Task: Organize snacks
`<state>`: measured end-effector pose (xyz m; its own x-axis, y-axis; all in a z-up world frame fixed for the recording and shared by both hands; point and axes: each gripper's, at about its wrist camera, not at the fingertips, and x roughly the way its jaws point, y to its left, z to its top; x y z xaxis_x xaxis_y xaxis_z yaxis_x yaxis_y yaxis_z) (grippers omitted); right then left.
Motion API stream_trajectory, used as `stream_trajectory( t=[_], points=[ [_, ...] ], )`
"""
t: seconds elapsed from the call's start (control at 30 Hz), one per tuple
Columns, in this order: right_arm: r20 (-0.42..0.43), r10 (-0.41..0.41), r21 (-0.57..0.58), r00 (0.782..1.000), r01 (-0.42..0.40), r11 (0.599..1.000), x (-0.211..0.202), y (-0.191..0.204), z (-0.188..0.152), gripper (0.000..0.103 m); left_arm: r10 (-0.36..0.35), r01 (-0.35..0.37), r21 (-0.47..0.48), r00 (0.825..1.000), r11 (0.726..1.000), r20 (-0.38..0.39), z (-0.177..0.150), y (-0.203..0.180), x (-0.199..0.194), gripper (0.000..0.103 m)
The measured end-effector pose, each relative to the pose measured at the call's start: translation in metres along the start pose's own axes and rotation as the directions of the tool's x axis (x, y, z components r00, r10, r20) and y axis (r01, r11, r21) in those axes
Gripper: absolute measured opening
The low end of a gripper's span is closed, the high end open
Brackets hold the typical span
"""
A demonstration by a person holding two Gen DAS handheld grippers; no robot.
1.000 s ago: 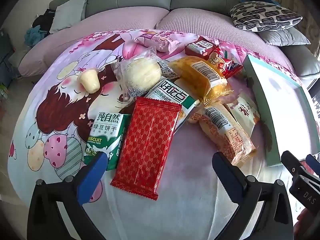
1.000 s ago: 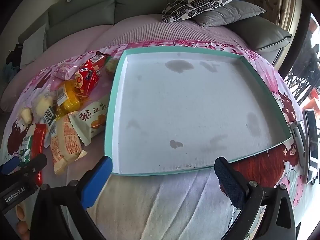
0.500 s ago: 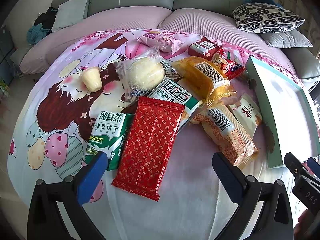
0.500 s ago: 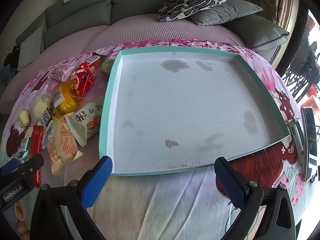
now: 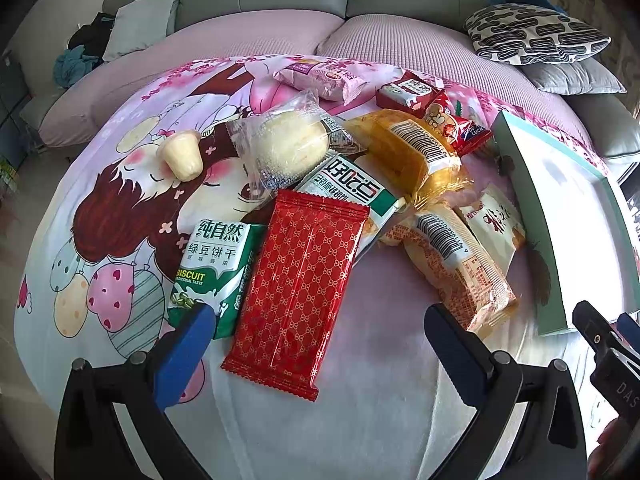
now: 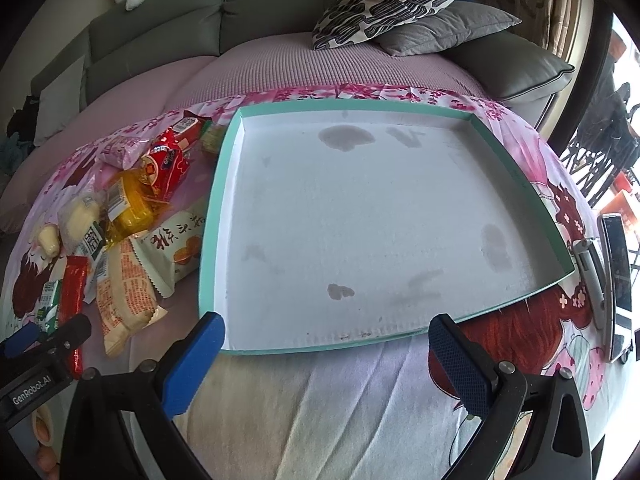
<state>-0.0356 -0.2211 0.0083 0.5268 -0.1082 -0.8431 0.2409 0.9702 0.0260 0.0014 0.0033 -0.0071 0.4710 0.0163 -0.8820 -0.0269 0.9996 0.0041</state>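
Observation:
A heap of snack packets lies on a cartoon-print cloth. Nearest my open left gripper (image 5: 316, 344) is a red patterned packet (image 5: 302, 292), with a green biscuit pack (image 5: 214, 268) to its left and an orange bread packet (image 5: 460, 264) to its right. Further back lie a clear-wrapped bun (image 5: 286, 148), a yellow packet (image 5: 412, 156) and a small pudding cup (image 5: 180, 156). A shallow teal-rimmed box (image 6: 516, 168) with a white stained floor sits empty right of the heap. My right gripper (image 6: 326, 348) hangs open at its near edge, holding nothing.
The cloth covers a sofa seat with grey backrests. A patterned cushion (image 6: 388, 0) and a grey pillow (image 6: 448, 28) lie behind the box. A phone (image 6: 618, 280) rests right of the box. The left gripper (image 6: 40, 344) shows at the right wrist view's lower left.
The left gripper has drifted slightly, so the snacks sit a little lower and nearer. The right gripper has moved a bit left along the box. Both stay open.

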Motion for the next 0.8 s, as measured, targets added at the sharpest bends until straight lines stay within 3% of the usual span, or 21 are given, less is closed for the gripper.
stream_trajectory(
  t=[0.8],
  points=[
    [0.020, 0.020, -0.002, 1.000, -0.020, 1.000, -0.0033, 0.0002, -0.0016, 0.103, -0.001, 0.001, 0.000, 1.000, 1.000, -0.003, 0.0010, 0.0003, 0.0001, 0.103]
  ],
)
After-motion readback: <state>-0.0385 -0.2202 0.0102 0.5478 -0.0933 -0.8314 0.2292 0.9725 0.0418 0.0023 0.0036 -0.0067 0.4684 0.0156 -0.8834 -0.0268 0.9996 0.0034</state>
